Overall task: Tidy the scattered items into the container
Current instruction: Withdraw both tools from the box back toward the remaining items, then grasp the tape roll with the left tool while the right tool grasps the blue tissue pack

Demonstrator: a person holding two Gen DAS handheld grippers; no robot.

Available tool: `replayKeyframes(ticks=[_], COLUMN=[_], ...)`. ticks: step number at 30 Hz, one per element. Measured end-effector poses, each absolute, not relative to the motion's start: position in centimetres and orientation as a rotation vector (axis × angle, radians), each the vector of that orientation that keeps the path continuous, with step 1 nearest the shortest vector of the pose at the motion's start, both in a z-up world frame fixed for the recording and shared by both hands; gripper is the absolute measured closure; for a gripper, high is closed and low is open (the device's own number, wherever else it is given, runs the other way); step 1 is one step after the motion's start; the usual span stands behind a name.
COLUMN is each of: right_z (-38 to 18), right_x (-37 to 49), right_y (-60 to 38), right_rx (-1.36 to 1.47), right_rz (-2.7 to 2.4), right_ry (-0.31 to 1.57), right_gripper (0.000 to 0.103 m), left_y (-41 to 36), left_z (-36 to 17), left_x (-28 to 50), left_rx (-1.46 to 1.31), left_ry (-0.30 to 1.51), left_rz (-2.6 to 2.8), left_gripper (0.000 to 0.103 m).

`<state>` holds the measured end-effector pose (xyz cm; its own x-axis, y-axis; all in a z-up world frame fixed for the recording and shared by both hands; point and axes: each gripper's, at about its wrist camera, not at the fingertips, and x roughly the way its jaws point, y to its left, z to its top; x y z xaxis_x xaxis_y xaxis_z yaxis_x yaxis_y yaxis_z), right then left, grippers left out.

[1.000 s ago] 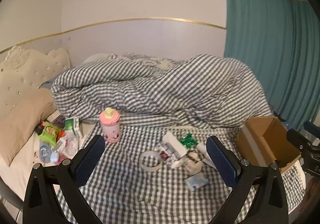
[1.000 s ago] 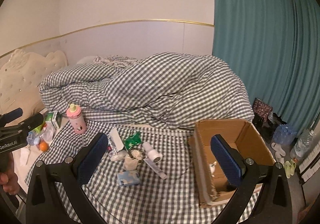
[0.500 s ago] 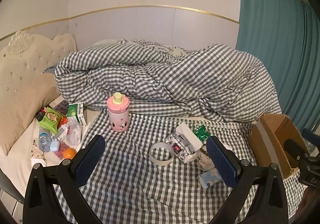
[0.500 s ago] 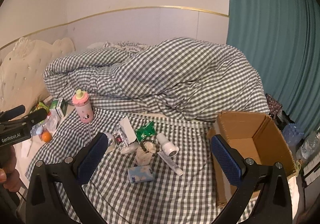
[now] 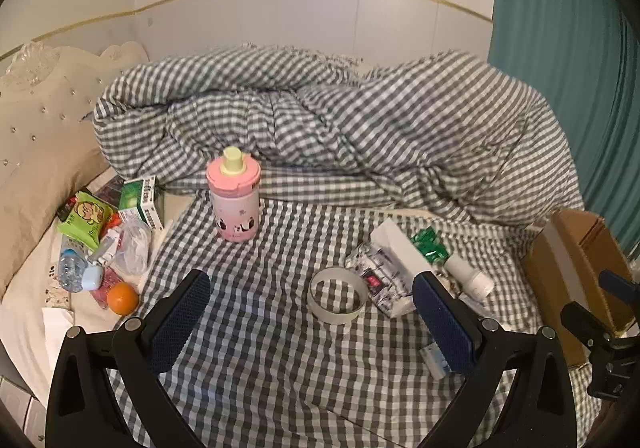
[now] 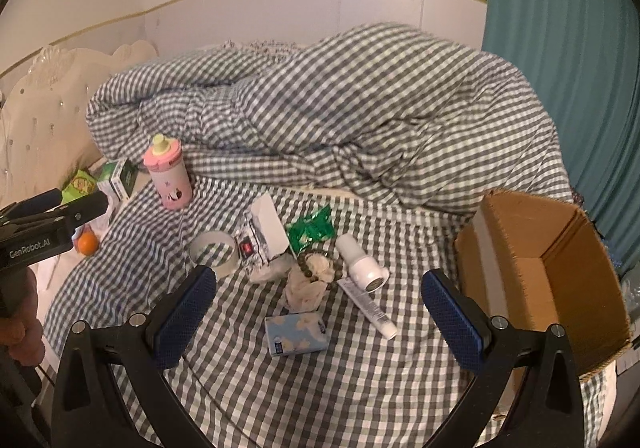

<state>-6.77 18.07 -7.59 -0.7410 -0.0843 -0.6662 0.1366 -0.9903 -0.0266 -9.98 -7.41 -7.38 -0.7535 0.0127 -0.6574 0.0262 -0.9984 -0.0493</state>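
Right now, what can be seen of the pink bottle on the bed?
The pink bottle stands upright on the checked sheet, just in front of the bunched checked duvet. It looks like plastic: a pale pink cylinder printed with small panda-like figures near its base, a darker pink lid and a pale yellow cap on top. Nothing grips it; both grippers are well short of it. A green and white box lies to its left, apart from it.

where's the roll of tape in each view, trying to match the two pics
Left wrist view: the roll of tape lies flat on the checked sheet, right of centre, between the open fingers of the left gripper.
Right wrist view: the roll of tape lies left of centre, just above the left finger of the right gripper.
Shared landmark: the pink bottle stands up and to the left of the tape in both.
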Motion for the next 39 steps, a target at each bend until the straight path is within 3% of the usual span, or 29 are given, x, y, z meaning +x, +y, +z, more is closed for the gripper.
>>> replayKeyframes(ticks=[39], right_z=[-22.4], right_x=[-13.7], right_y=[16.1], right_rx=[1.436], right_rz=[-2.586], right_ry=[0.124], right_gripper=[0.000], left_y=[-6.5], left_z=[-21.5], left_x=[-19.9], left_rx=[1.439], left_ry=[-0.052], left_rz=[-2.788], left_gripper=[0.000])
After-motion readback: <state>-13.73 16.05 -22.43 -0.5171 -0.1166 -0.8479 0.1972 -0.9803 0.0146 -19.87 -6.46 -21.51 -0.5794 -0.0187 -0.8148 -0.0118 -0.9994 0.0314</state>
